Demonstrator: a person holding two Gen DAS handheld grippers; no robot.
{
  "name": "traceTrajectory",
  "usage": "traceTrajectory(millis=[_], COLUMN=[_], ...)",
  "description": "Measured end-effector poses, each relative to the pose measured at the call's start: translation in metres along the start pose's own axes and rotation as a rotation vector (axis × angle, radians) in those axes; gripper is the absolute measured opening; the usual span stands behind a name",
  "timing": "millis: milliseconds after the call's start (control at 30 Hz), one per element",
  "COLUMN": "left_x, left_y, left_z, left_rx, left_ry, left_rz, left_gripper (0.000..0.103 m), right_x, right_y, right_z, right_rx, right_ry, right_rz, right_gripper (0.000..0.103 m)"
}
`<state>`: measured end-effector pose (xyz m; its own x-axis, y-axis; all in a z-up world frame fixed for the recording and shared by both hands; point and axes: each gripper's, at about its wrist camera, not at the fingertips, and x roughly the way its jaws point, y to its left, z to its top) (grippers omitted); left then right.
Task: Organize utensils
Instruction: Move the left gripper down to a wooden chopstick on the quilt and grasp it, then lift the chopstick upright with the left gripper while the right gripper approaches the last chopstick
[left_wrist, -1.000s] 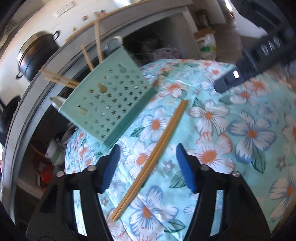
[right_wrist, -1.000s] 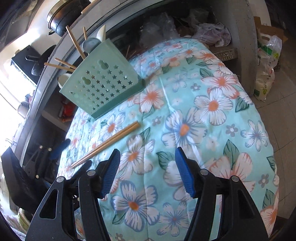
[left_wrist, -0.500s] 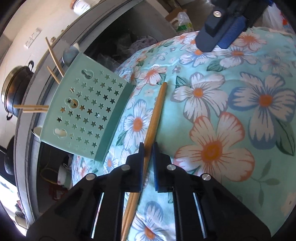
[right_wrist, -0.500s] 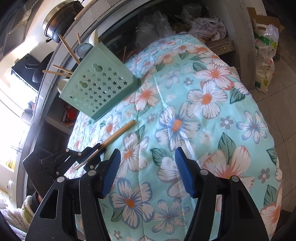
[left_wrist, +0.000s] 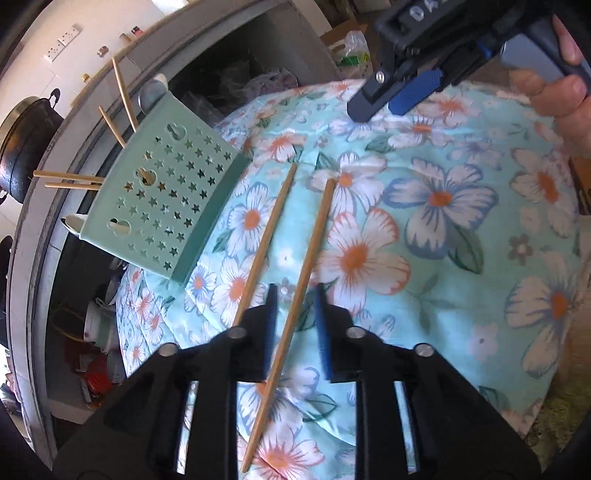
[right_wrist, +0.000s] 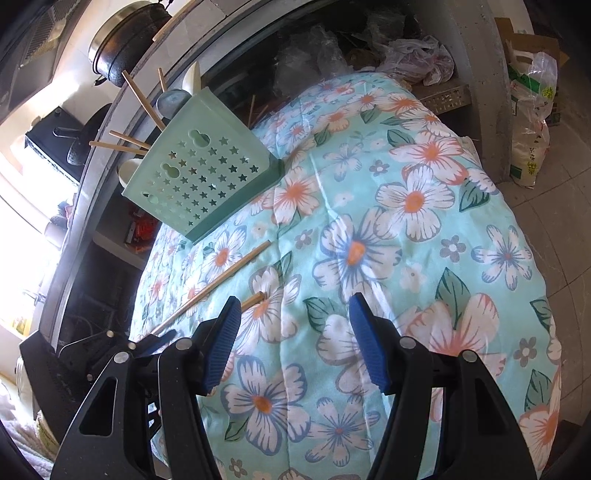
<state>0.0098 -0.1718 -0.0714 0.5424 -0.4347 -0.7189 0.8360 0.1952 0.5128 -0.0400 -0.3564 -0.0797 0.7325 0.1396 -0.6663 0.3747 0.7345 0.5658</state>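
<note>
Two wooden chopsticks lie apart on the floral cloth. One chopstick (left_wrist: 299, 291) runs between the pads of my left gripper (left_wrist: 295, 325), whose jaws stand a little apart and do not press it. The other chopstick (left_wrist: 264, 243) lies just left of it, toward the green star-holed utensil holder (left_wrist: 162, 199), which has several chopsticks and spoons sticking out. In the right wrist view my right gripper (right_wrist: 295, 343) is open and empty over the cloth, with both chopsticks (right_wrist: 221, 277) to its left and the holder (right_wrist: 203, 173) beyond.
The table with the floral cloth (right_wrist: 424, 258) drops off to a tiled floor on the right. A grey counter with a black pot (left_wrist: 22, 133) curves behind the holder. Bags and boxes (right_wrist: 532, 110) stand at the far right.
My left gripper closed on the pair of chopsticks, then opened partway. The chopsticks have separated, one between the pads and one to the left. The right gripper moved closer above the table.
</note>
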Motion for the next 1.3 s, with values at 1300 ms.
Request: traceTrajectory(millis=[1300], left_x=[0.004], left_y=[0.034], left_z=[0.054], left_rx=[-0.148], left_ry=[-0.103], left_rz=[0.037], left_gripper=[0.004], right_x=[-0.013], right_y=[-0.006], right_z=[0.001], right_rx=[0.048], right_ry=[-0.027], right_rz=[0.048], right_gripper=[0.059])
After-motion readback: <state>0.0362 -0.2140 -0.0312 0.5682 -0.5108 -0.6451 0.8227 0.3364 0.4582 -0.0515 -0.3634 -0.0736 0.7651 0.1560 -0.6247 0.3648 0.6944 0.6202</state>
